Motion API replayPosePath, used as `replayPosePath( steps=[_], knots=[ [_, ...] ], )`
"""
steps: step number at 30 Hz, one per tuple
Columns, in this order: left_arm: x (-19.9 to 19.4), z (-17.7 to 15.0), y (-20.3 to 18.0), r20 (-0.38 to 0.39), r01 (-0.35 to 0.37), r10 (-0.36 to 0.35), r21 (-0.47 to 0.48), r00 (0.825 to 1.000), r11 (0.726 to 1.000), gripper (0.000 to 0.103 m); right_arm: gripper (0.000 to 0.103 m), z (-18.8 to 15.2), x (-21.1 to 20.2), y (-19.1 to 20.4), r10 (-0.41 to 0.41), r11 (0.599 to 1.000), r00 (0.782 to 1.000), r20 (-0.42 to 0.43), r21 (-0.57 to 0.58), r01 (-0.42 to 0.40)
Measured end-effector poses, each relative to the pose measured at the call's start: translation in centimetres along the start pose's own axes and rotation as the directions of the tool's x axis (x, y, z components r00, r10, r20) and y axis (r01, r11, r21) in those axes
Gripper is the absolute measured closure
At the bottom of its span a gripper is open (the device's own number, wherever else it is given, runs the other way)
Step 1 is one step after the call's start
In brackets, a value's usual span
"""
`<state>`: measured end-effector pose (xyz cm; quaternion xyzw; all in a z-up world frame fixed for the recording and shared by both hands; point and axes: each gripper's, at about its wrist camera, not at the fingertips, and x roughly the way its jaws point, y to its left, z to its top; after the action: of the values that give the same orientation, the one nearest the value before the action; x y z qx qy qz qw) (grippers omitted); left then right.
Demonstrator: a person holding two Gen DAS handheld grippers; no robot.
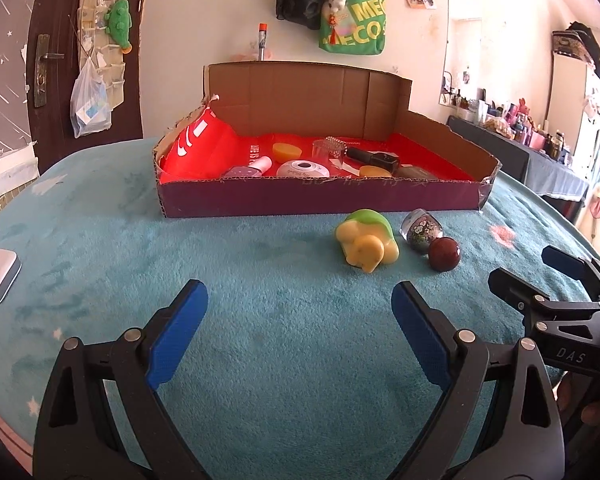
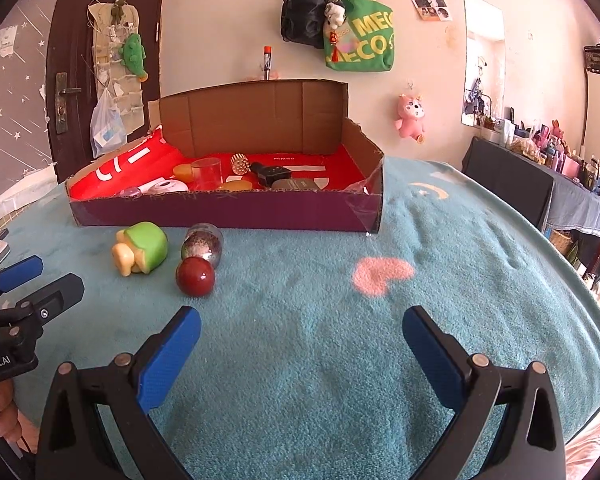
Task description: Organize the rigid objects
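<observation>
Both grippers, left gripper [image 1: 300, 332] and right gripper [image 2: 302, 354], hover spread wide and empty over the teal blanket [image 1: 260, 264], while the green toy [image 1: 367, 243], glitter jar [image 1: 420, 228] and red ball [image 1: 443, 254] (clustered together) lie just before the cardboard box [image 1: 320, 200].

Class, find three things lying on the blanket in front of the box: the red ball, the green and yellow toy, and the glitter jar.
red ball [image 2: 195, 276], right wrist view, middle of its shiny face.
green and yellow toy [image 1: 367, 244], left wrist view, its yellow underside.
glitter jar [image 1: 422, 229], left wrist view, its speckled side.
</observation>
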<state>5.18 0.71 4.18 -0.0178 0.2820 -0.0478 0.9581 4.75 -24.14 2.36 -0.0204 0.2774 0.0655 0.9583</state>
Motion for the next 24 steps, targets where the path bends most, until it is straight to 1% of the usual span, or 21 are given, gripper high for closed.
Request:
replayPosePath(
  steps=[24],
  knots=[
    [0.19,-0.07,0.1,-0.022,-0.003,0.003,-0.001,1.0,1.0,0.009,0.0,-0.08,-0.01,-0.11,0.001,1.0,1.0,-0.006,0.005,-0.001]
  ],
)
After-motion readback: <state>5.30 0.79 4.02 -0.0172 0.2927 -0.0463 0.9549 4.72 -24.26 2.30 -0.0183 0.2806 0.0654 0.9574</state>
